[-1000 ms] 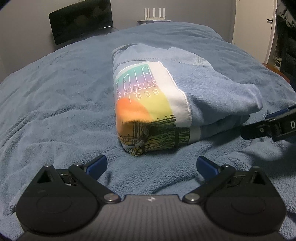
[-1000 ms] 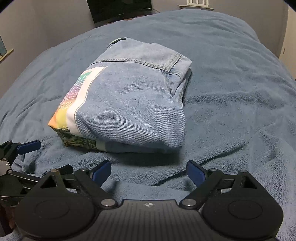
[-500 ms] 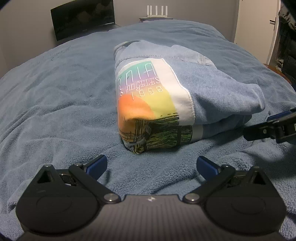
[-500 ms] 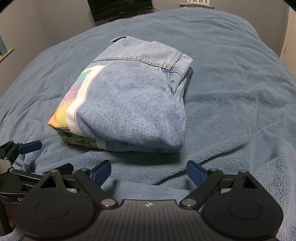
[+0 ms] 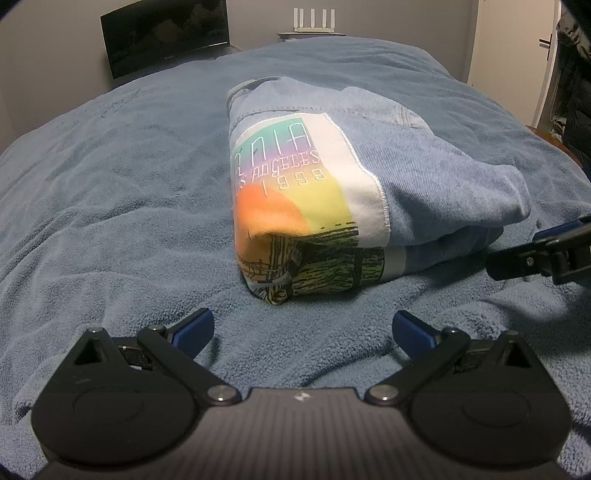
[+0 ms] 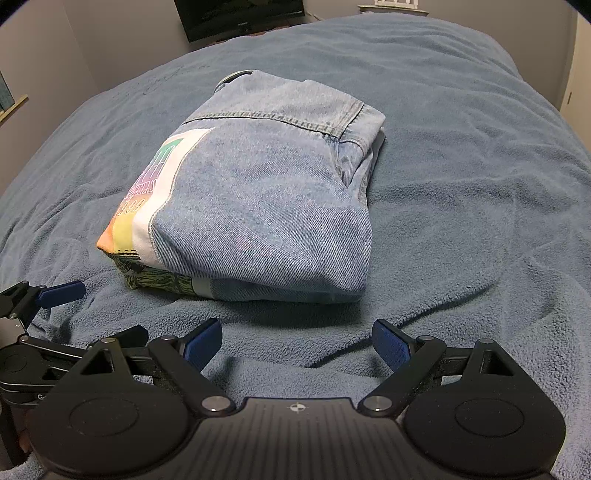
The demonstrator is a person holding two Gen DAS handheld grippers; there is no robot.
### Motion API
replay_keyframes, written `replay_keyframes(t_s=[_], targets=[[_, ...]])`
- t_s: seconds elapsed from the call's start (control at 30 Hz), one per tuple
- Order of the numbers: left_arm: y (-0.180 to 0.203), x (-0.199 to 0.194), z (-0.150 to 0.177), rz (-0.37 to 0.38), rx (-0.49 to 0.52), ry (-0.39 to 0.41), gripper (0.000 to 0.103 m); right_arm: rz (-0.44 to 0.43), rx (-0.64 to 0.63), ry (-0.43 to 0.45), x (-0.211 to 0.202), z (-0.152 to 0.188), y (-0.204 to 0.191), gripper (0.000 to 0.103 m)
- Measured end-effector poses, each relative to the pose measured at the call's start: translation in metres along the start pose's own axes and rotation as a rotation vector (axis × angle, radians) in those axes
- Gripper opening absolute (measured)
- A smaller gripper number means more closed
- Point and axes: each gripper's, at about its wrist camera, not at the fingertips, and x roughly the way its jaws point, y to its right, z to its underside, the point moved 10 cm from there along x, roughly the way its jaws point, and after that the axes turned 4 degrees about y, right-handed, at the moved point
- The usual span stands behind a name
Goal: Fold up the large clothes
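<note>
A light blue denim garment (image 5: 424, 177) lies folded into a thick rectangle on the blue blanket (image 5: 110, 206). A rainbow print panel (image 5: 295, 177) wraps its near left end. The same denim bundle (image 6: 266, 206) fills the middle of the right wrist view. My left gripper (image 5: 303, 328) stands open just short of the print end, with only blanket between its blue pads. My right gripper (image 6: 297, 343) is open too, in front of the bundle's long folded edge and apart from it. Each gripper shows at the side of the other's view.
The blanket covers a wide bed (image 6: 480, 147) that slopes away on all sides. A dark screen (image 5: 166, 33) stands by the far wall, beside a white router (image 5: 314, 20). A white door (image 5: 517, 55) and dark hanging clothes (image 5: 576, 85) are at the right.
</note>
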Motion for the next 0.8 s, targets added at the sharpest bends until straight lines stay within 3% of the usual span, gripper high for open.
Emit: replay_keyframes(t_s=[0.8], targets=[[-0.0001, 0.001, -0.0003, 0.001, 0.0, -0.002, 0.103, -0.008, 0.003, -0.008, -0.0006, 0.0019, 0.0001, 0.091]])
